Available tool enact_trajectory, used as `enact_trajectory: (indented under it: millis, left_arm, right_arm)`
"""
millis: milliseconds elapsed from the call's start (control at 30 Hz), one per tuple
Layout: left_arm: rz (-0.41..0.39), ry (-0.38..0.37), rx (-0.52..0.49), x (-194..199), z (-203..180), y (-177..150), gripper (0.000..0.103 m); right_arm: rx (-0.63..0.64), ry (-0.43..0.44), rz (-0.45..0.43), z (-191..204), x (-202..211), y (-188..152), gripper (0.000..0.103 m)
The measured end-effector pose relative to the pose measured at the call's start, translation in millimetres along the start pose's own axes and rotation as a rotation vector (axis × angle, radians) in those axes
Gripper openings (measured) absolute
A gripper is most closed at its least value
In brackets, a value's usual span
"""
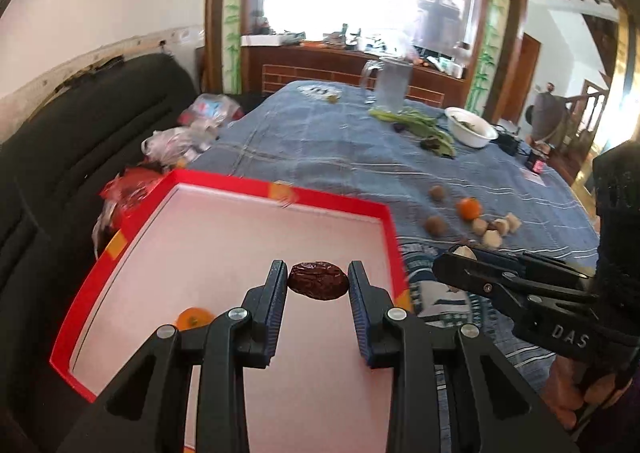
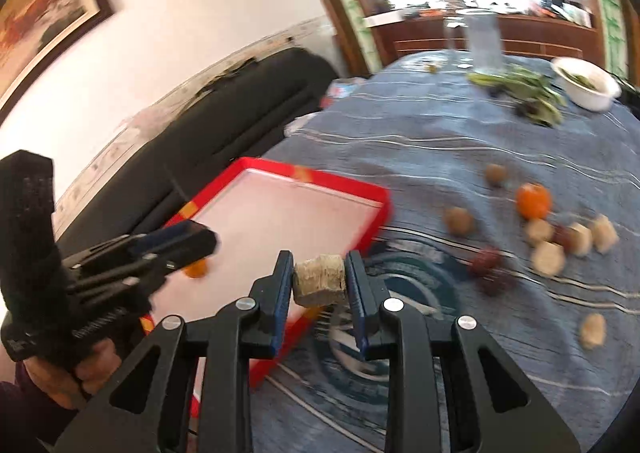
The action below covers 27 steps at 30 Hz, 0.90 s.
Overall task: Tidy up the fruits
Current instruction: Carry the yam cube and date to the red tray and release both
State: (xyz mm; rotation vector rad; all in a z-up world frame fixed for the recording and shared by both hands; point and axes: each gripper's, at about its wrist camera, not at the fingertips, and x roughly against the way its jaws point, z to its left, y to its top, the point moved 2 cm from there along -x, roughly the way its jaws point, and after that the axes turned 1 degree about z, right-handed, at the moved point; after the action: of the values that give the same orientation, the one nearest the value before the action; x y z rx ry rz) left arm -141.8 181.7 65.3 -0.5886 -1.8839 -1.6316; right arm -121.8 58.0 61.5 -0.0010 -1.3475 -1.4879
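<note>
My left gripper (image 1: 318, 281) is shut on a wrinkled dark red date (image 1: 319, 280), held above the pale floor of a red-rimmed tray (image 1: 332, 205). One small orange (image 1: 194, 317) lies inside the tray near its left wall. My right gripper (image 2: 319, 280) is shut on a pale beige fruit chunk (image 2: 319, 281) and hovers over the tray's (image 2: 352, 189) near right corner. In the left wrist view the right gripper (image 1: 460, 257) comes in from the right with the pale chunk (image 1: 464, 251) at its tip. On the blue cloth lie an orange (image 2: 533, 200), brown round fruits (image 2: 459, 221), dates (image 2: 486, 257) and several beige chunks (image 2: 548, 257).
A black sofa (image 1: 80, 141) runs along the table's left side, with plastic bags (image 1: 184, 137) at the edge. Farther back on the blue cloth (image 1: 320, 141) stand a glass jug (image 1: 390, 83), a pile of greens (image 1: 424, 125) and a white bowl (image 1: 472, 127). A hand (image 2: 68, 377) holds the left gripper.
</note>
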Motion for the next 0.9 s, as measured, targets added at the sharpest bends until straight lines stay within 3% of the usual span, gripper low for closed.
enact_trajectory:
  millis: [333, 733, 833, 900]
  left_arm:
    - [0.042, 0.045, 0.034, -5.9, 28.9, -19.1, 0.03]
    - [0.095, 0.062, 0.019, -14.6, 34.7, -30.5, 0.031]
    - [0.089, 0.063, 0.016, -12.5, 33.0, -29.3, 0.044]
    - [0.083, 0.072, 0.014, -10.3, 32.0, -28.5, 0.05]
  right_arm:
    - [0.07, 0.031, 0.095, 38.8, -39.2, -16.4, 0.029]
    - [0.074, 0.049, 0.123, 41.0, -44.4, -21.3, 0.031]
    - [0.089, 0.037, 0.136, 42.4, -46.3, -22.5, 0.033]
    - [0.084, 0.041, 0.154, 41.3, -47.9, -23.9, 0.044]
